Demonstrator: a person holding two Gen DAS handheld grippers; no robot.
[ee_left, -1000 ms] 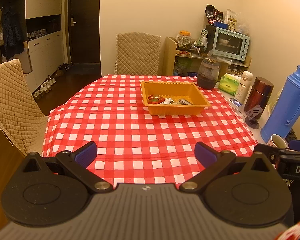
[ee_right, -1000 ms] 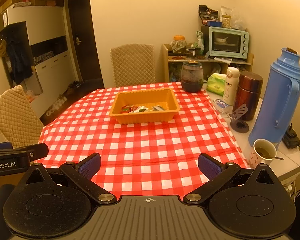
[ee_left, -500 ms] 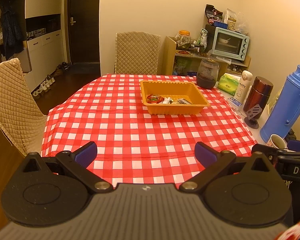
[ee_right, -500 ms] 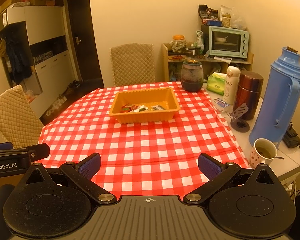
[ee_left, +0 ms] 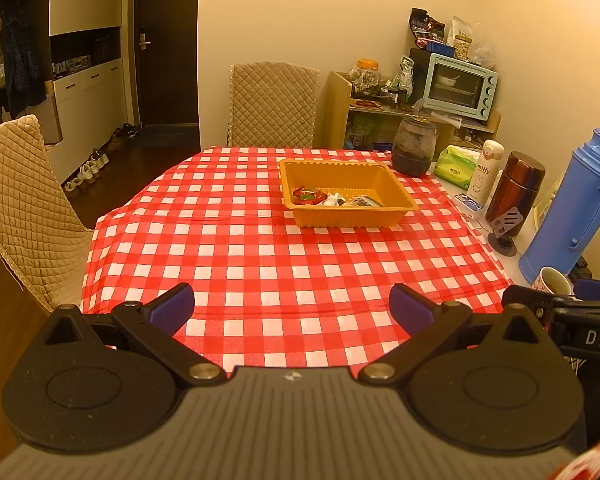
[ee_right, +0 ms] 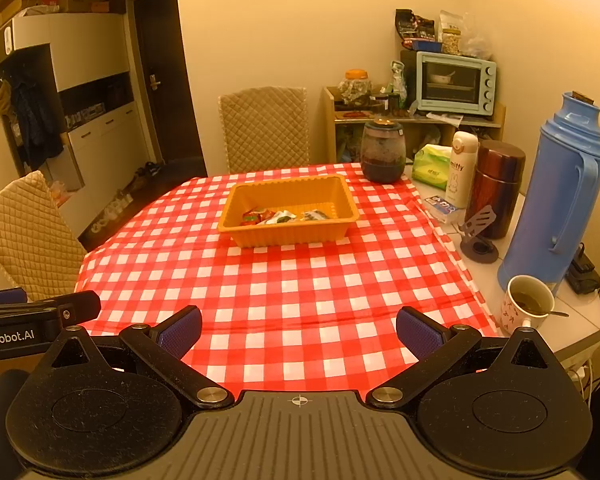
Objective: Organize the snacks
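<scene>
An orange plastic tray (ee_left: 400, 196) stands on the red-and-white checked tablecloth (ee_left: 260, 264), toward the far right; it also shows in the right wrist view (ee_right: 288, 234). Several wrapped snacks (ee_left: 332, 199) lie inside it along its near wall, also seen in the right wrist view (ee_right: 280, 217). My left gripper (ee_left: 291, 307) is open and empty, held above the table's near edge. My right gripper (ee_right: 299, 330) is open and empty, level with it on the right. Both are well short of the tray.
Right of the cloth stand a blue thermos (ee_right: 556, 196), a brown flask (ee_right: 496, 188), a white bottle (ee_right: 462, 168), a tissue pack (ee_right: 432, 164) and a cup of tea (ee_right: 526, 306). A dark jar (ee_right: 382, 152) stands behind the tray. Quilted chairs (ee_left: 272, 104) stand at the far and left sides.
Both grippers have stayed open and almost still; the views have only drifted very slightly. Nothing on the table has moved.
</scene>
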